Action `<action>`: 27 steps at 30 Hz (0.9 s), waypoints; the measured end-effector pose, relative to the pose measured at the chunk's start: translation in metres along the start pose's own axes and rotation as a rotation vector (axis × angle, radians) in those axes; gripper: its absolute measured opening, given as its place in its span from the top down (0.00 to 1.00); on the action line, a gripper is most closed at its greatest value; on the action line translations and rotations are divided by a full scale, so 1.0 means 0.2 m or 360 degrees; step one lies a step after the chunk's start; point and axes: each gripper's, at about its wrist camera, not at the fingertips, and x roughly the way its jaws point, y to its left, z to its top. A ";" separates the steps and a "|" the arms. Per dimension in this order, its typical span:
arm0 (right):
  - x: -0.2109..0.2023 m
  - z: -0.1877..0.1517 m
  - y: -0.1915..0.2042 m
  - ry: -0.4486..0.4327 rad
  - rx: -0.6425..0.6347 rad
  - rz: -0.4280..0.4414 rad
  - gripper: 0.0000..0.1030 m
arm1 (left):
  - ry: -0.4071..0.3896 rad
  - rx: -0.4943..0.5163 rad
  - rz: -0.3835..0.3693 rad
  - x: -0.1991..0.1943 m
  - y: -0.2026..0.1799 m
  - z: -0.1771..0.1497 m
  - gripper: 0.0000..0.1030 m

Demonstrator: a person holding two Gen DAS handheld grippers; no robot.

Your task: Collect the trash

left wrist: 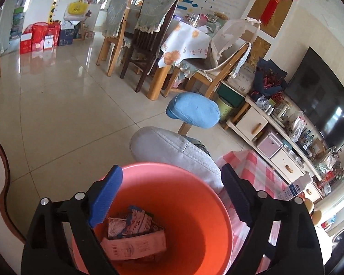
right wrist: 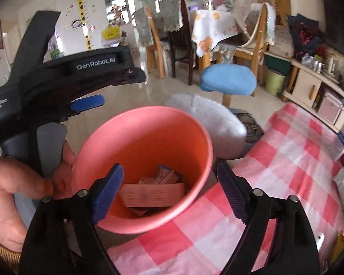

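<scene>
Two black two-finger grippers with blue ribbed pads hover over one round orange plastic bin [left wrist: 190,206], and both stand wide open with nothing between their pads. At the far left of the right wrist view, a person's hand [right wrist: 9,197] wraps the grey handle of the left gripper [right wrist: 87,103], whose black body reaches in above the bin's left rim. In the left wrist view that left gripper [left wrist: 172,197] straddles the bin's mouth, one blue pad over the left rim and the other over the right rim. Down on the bin's floor lie the collected scraps: a flat pink paper packet [left wrist: 135,247] with crumpled printed wrappers [left wrist: 130,224] behind it. The right gripper [right wrist: 169,192] frames the same bin from the near side, its left pad over the bin's interior and its right pad just outside the right rim. The bin sits beside the edge of a pink-and-white checked tablecloth [right wrist: 286,160]. Beyond the bin are a pale grey padded cushion [right wrist: 208,121] and, further right, a round blue-covered wooden stool [right wrist: 229,80].
</scene>
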 end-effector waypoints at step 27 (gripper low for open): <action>-0.36 -0.33 -0.32 -0.0090 0.0199 -0.0217 0.09 | -0.0082 0.0402 -0.0140 -0.06 -0.45 -0.14 0.07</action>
